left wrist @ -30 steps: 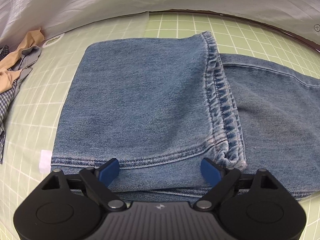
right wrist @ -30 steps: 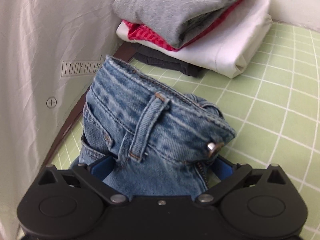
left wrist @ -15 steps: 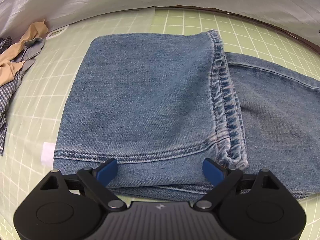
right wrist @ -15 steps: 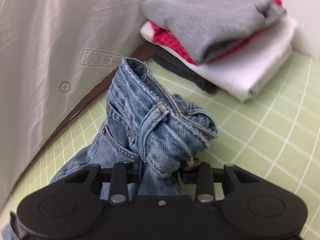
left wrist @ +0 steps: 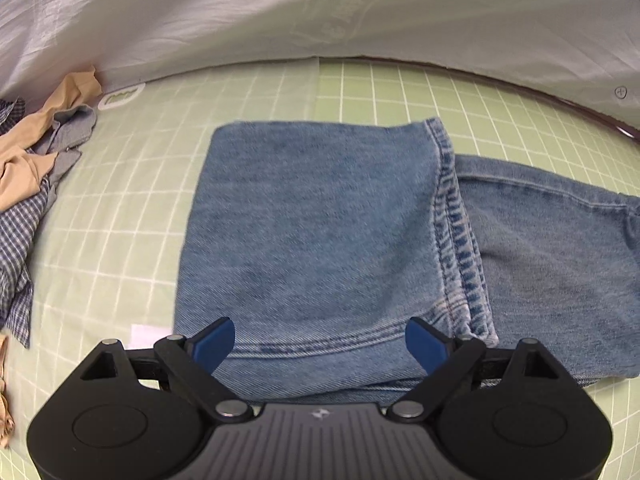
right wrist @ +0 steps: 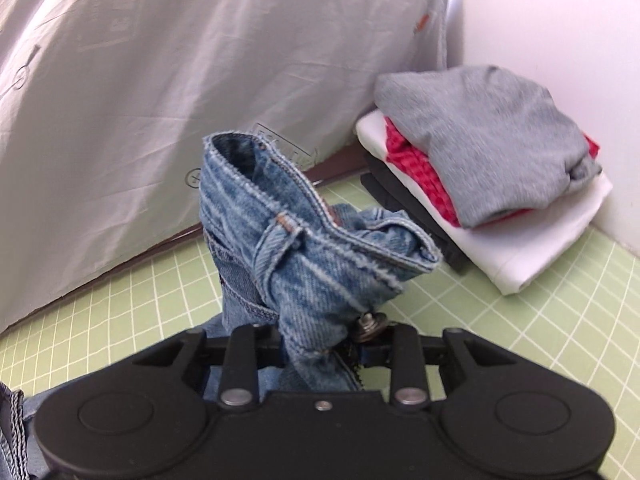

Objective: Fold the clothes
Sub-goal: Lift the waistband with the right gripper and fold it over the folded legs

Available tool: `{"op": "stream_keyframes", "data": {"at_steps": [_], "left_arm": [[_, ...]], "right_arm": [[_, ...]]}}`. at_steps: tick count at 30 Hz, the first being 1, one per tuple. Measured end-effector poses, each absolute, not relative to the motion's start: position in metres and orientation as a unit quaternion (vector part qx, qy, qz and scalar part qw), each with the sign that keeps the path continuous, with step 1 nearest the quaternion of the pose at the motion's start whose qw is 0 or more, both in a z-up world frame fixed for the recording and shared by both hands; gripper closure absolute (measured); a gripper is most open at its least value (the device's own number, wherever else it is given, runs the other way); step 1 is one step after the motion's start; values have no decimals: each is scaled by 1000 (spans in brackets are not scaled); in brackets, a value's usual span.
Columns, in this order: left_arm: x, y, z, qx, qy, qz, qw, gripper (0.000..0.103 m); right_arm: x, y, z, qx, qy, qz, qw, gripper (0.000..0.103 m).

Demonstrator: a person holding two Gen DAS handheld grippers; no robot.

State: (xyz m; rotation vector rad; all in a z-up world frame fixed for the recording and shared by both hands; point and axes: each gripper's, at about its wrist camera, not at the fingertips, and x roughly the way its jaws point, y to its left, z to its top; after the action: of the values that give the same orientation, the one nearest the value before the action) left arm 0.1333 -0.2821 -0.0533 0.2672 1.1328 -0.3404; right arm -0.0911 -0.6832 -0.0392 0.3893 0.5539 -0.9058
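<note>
Your right gripper [right wrist: 320, 354] has lifted the jeans [right wrist: 304, 248] waistband higher off the table [right wrist: 560, 340], fingers clamped on it, your left gripper [left wrist: 320, 346] has backed off, fingers wide apart over the folded leg.

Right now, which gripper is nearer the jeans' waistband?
Right. The right gripper is shut on the waistband, holding it bunched above the mat. The left gripper is open over the folded leg end, away from the waistband.
</note>
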Motion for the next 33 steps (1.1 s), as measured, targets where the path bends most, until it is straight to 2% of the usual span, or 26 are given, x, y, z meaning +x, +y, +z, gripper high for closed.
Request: {"op": "stream_keyframes", "data": {"at_steps": [11,14,18,22,27,30,31,32,33], "left_arm": [[168,-224,-42,116,517,-179,829,11],[174,-207,-44,111,520,-178,828,11],[179,-191,-52,99,532,-167,824,11],[178,-181,-55,92,535,-162,824,11],[177,-179,-60,78,546,-156,819,11],[172,-184,-57,84,540,-156,822,11],[171,-186,-56,86,538,-157,824,11],[169,-187,-55,88,537,-157,824,11],[167,-189,-54,89,536,-157,825,11]], "right_arm": [[-4,-567,-22,93,259,-401,874,73],[29,-521,-46,51,303,-358,882,73],[66,-469,-115,-38,429,-300,851,72],[70,-446,-129,-127,453,-299,831,68],[57,-457,-111,-84,445,-277,847,64],[45,-459,-96,-48,430,-267,861,50],[41,-461,-91,-28,424,-265,865,31],[35,-464,-87,-4,418,-266,869,22],[28,-466,-83,17,410,-265,873,22]]}}
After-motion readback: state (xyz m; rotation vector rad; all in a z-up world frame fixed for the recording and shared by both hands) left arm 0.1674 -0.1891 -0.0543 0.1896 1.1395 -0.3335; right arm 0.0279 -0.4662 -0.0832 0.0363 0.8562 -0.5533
